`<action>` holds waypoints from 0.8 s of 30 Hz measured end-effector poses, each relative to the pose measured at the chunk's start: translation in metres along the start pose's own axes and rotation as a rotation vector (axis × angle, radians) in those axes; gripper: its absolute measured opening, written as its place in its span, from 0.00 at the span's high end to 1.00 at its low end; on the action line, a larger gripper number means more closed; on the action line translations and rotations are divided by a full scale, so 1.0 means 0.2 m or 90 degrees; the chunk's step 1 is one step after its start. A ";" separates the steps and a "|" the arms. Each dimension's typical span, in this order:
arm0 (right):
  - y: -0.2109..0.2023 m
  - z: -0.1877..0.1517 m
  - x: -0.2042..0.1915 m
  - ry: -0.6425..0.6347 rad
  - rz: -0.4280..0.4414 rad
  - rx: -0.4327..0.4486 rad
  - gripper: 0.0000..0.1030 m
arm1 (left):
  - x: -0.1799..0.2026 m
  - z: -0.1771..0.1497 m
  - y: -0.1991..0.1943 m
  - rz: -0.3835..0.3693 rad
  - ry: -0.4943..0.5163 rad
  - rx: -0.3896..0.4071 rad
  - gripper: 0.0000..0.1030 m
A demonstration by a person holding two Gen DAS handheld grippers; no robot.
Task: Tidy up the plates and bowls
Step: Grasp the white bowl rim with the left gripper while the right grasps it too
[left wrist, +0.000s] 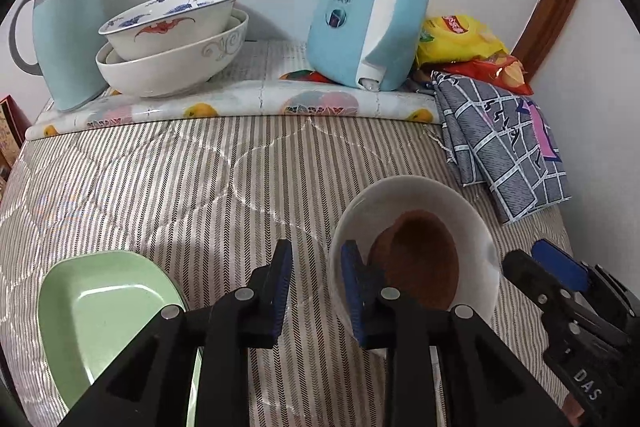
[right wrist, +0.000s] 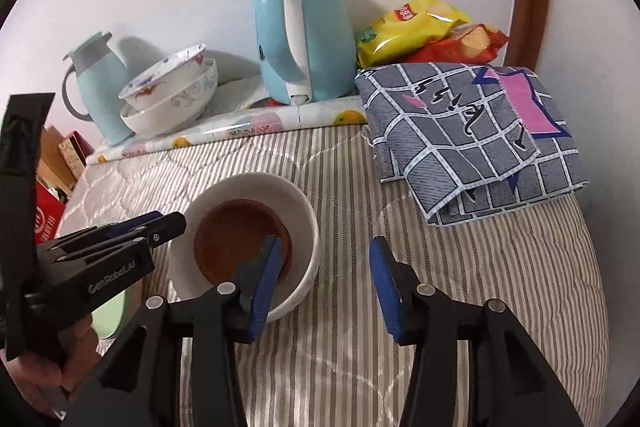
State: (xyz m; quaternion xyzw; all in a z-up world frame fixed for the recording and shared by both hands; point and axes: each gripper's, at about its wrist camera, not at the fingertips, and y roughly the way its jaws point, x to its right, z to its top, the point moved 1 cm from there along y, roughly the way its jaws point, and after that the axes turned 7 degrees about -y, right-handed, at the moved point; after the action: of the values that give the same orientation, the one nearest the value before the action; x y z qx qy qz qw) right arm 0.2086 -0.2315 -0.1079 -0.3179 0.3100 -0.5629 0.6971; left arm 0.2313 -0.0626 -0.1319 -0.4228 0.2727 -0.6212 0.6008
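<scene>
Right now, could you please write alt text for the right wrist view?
The open right gripper straddles the near rim of a white ceramic bowl holding a brown saucer, on a striped quilted bedcover; the left gripper hovers beside it.

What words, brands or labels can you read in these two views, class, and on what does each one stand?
"DAS": on the right hand-held gripper, on its black body.
"GenRobot.AI": on the left hand-held gripper, along its black body.
Chinese characters on the blue kettle: too blurred to read.
Red logo on the yellow snack bag: too small to read.
Black script on the grey checked cloth: not legible.
White lettering on the red box: too blurred to read.
</scene>
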 end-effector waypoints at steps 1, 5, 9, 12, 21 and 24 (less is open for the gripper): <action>0.02 0.00 0.00 -0.001 -0.001 -0.005 0.59 | 0.00 0.00 0.01 0.000 -0.001 -0.001 0.76; 0.10 0.00 0.00 0.004 -0.004 -0.030 0.71 | 0.00 0.00 0.05 0.003 0.004 -0.013 0.76; 0.17 0.01 -0.01 0.000 -0.008 -0.047 0.73 | 0.02 -0.01 0.09 0.010 0.009 -0.025 0.76; 0.21 0.01 -0.02 -0.002 -0.008 -0.059 0.73 | 0.03 -0.01 0.13 0.021 0.015 -0.036 0.76; 0.30 -0.01 -0.02 0.002 -0.017 -0.090 0.73 | 0.02 -0.01 0.18 0.029 0.002 -0.047 0.72; 0.31 -0.01 -0.02 -0.004 -0.023 -0.093 0.72 | 0.02 -0.01 0.18 0.041 0.010 -0.037 0.67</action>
State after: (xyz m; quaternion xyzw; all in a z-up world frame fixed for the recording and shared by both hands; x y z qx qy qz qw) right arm 0.2424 -0.2179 -0.1573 -0.3752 0.3419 -0.5503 0.6629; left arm 0.2491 -0.0721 -0.1624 -0.4264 0.3086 -0.5965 0.6059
